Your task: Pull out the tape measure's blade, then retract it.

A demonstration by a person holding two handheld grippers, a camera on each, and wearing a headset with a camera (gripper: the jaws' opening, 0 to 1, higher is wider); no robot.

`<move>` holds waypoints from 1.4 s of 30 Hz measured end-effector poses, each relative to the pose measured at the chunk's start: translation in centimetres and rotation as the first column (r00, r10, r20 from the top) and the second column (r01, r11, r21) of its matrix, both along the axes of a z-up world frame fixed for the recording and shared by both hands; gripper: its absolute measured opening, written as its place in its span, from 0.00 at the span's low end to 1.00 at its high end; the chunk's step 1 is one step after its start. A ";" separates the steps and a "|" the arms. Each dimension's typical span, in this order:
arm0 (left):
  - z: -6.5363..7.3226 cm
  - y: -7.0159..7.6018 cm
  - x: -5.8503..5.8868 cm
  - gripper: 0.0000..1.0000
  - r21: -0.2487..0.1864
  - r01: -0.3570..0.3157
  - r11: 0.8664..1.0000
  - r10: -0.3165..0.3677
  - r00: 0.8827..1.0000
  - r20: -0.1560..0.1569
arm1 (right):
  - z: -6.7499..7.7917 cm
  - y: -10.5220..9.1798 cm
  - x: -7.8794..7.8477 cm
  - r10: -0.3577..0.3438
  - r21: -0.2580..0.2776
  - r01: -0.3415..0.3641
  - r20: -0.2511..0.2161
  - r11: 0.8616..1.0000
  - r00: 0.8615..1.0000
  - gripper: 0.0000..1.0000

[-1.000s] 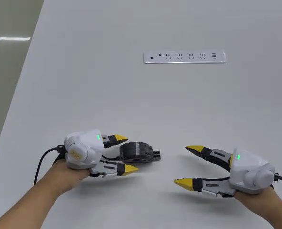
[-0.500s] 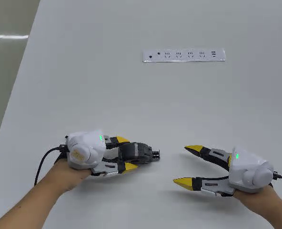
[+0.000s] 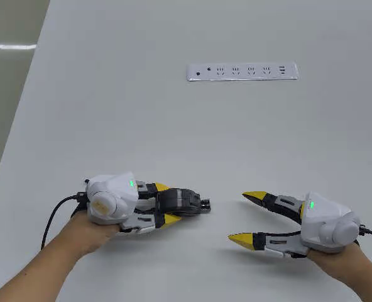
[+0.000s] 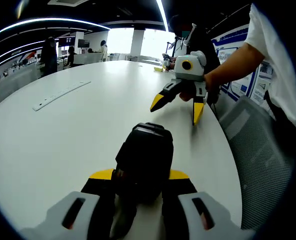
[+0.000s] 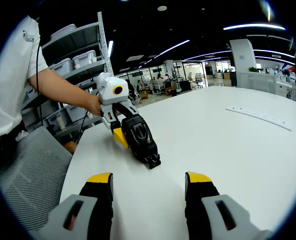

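A black tape measure [image 3: 181,201] lies on the white table [image 3: 173,126], its blade tip end pointing right. My left gripper [image 3: 161,203] is shut on its body, yellow fingertips on either side; the left gripper view has the tape measure [image 4: 144,160] pinched between the jaws. My right gripper [image 3: 249,218] stands open a short way to the right of the tape measure, nothing between its fingers. From the right gripper view, the tape measure [image 5: 140,137] lies ahead with the left gripper [image 5: 119,131] clamped on it. No blade is drawn out.
A white power strip [image 3: 242,71] lies flat further back on the table. The table's left edge [image 3: 22,113] runs along a grey floor. A grey mesh chair [image 5: 23,170] and storage shelves [image 5: 73,60] stand behind the person.
My left gripper has closed from open onto the tape measure's body. The right gripper has barely moved.
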State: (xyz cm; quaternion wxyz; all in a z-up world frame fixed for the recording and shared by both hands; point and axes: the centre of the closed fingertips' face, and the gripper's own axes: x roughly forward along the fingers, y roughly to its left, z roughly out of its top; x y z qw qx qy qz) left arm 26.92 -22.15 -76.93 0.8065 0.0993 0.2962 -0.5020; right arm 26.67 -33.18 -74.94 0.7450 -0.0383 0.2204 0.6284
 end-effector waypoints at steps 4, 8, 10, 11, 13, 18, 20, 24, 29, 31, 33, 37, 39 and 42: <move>0.0 0.0 0.0 0.32 0.003 0.003 1.000 -0.003 1.000 0.002 | -0.1 0.1 0.0 0.004 0.000 -0.004 0.000 1.000 1.000 0.58; 0.0 0.0 0.0 0.32 0.008 0.007 1.000 -0.007 1.000 0.004 | -0.2 0.5 -0.2 0.031 -0.005 -0.031 0.014 1.000 0.999 0.57; 0.0 0.0 0.0 0.32 0.012 0.010 1.000 -0.011 1.000 0.008 | -0.4 0.8 -0.3 0.047 -0.011 -0.046 0.017 0.999 0.999 0.56; 0.0 0.0 0.0 0.32 0.012 0.011 1.000 -0.011 1.000 0.007 | -0.5 0.9 -0.2 0.049 -0.010 -0.049 0.017 0.999 0.999 0.56; 0.0 0.0 0.0 0.32 0.016 0.014 1.000 -0.014 1.000 0.012 | -0.5 1.3 -0.2 0.061 -0.009 -0.061 0.023 0.998 0.998 0.54; -0.1 0.0 0.0 0.32 0.019 0.020 1.000 -0.020 1.000 0.008 | -1.0 1.8 0.4 0.071 -0.008 -0.070 0.039 0.997 0.997 0.53; -0.1 0.0 0.0 0.32 0.020 0.019 1.000 -0.019 1.000 0.010 | -1.1 2.1 0.5 0.077 -0.003 -0.077 0.032 0.997 0.997 0.52; -0.1 0.0 0.0 0.32 0.024 0.022 0.999 -0.022 1.000 0.013 | -1.5 2.5 0.7 0.092 -0.006 -0.092 0.036 0.996 0.995 0.51; -0.2 0.0 0.0 0.32 0.034 0.031 0.999 -0.032 0.999 0.013 | -2.1 3.0 0.6 0.117 -0.017 -0.116 0.035 0.993 0.993 0.50; -0.2 0.1 0.0 0.32 0.041 0.036 0.999 -0.037 0.999 0.012 | -2.3 3.3 0.6 0.131 -0.024 -0.130 0.044 0.991 0.990 0.48; -0.2 0.1 0.0 0.31 0.047 0.042 0.998 -0.043 0.999 0.010 | -2.6 3.6 0.5 0.138 -0.021 -0.137 0.039 0.990 0.990 0.47; -0.3 0.1 0.0 0.31 0.049 0.045 0.998 -0.045 0.999 0.008 | -2.9 4.2 0.5 0.154 -0.020 -0.153 0.047 0.988 0.987 0.45; -0.4 0.1 0.0 0.31 0.052 0.048 0.997 -0.049 0.999 0.009 | -2.9 4.4 0.6 0.157 -0.017 -0.156 0.046 0.988 0.986 0.44; -0.6 0.1 0.0 0.31 0.059 0.050 0.997 -0.050 0.999 0.010 | -3.3 4.5 0.8 0.159 -0.022 -0.158 0.051 0.987 0.986 0.43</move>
